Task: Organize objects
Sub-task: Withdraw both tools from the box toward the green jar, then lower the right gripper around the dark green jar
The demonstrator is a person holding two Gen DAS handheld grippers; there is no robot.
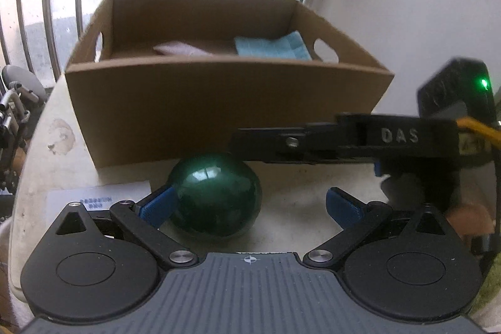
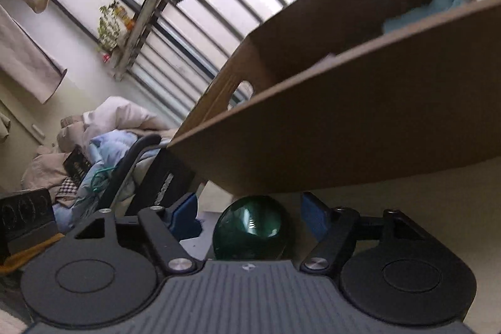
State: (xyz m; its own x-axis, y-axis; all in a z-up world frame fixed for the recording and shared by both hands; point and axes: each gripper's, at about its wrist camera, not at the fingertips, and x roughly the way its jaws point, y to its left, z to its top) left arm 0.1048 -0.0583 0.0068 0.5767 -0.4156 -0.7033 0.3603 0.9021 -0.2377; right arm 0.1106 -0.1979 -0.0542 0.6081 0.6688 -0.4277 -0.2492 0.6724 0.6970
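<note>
1. A glossy dark green ball (image 1: pixel 215 198) is being seen resting on the pale off-white tabletop (image 1: pixel 297 202), just in front of the near wall of an open brown cardboard box (image 1: pixel 219 108).
2. The left gripper (image 1: pixel 250 205) is being held spread wide above the tabletop; its left blue pad (image 1: pixel 158 205) is being shown touching or nearly touching the ball's side, while its right blue pad (image 1: pixel 343 207) is standing well apart from the ball, so nothing is being clamped.
3. In the left wrist view, the right gripper's black body, marked with raised letters, is being seen reaching in from the right, just above and behind the ball.
4. In the right wrist view, the right gripper (image 2: pixel 250 218) is being held unclenched with the ball (image 2: pixel 250 232) lying between its blue fingers (image 2: pixel 188 216); gaps are being shown on both sides, so the ball is not being grasped.
5. Inside the box, a folded light blue cloth (image 1: pixel 272 47) is being seen at the right, and a pale pinkish soft item (image 1: pixel 181 49) to its left.
6. A white paper label (image 1: pixel 97 202) is being seen lying flat on the tabletop, left of the ball.
</note>
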